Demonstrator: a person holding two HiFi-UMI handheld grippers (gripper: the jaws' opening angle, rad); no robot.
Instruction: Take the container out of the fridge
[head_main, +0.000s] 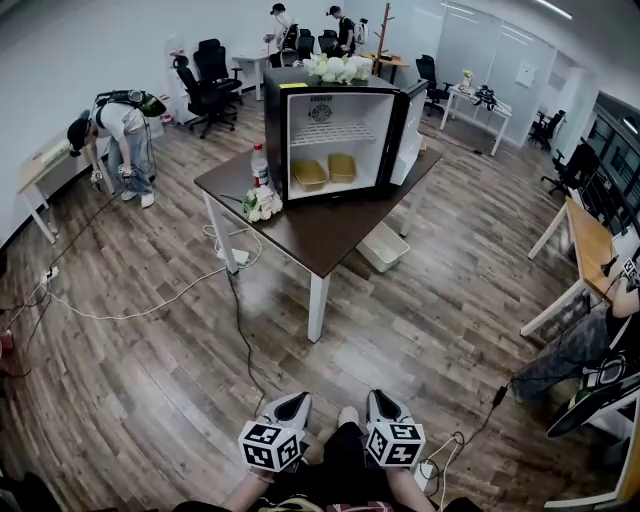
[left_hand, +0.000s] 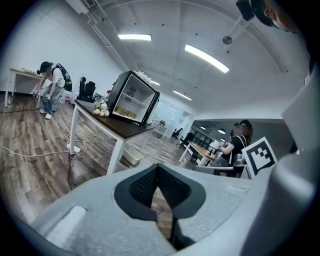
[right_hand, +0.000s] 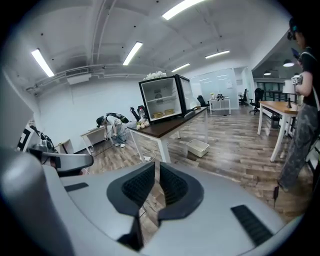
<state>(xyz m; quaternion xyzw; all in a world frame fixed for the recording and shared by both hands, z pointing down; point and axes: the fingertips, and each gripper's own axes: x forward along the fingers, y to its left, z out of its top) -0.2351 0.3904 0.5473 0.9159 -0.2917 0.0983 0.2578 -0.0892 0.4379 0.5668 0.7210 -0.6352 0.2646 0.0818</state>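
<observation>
- Two yellow containers sit side by side on the floor of the fridge (head_main: 276, 140), under its white wire shelf (head_main: 327, 133). The left container (head_main: 309, 173) and the right container (head_main: 342, 166) are just apart. Neither is touched by a gripper.
- The fridge is a small black one and stands on the dark brown table (head_main: 320, 238). Its door (head_main: 408, 135) is swung wide open to the right.
- A round dark emblem (head_main: 320, 110) shows on the fridge's back wall, and a yellow label (head_main: 293, 86) lies on its top edge. The print on both is too small to read.
- White flowers (head_main: 338, 68) rest on top of the fridge.
- A clear bottle (head_main: 260, 165) with a red cap and red label stands on the table at the fridge's left. The label's lettering is not legible. A small bouquet (head_main: 262, 204) lies in front of it.
- A white bin (head_main: 384, 246) sits on the wood floor under the table, and a white cable (head_main: 150, 310) trails across the floor.
- The left gripper (head_main: 292, 403) is low by the person's body, well apart from the table. Its jaws are closed tip to tip with nothing between them.
- The right gripper (head_main: 381, 399) is beside it. Its jaws stand a narrow slit apart and grip nothing.
- Each gripper's cube shows only black-and-white square markers, no words.
</observation>
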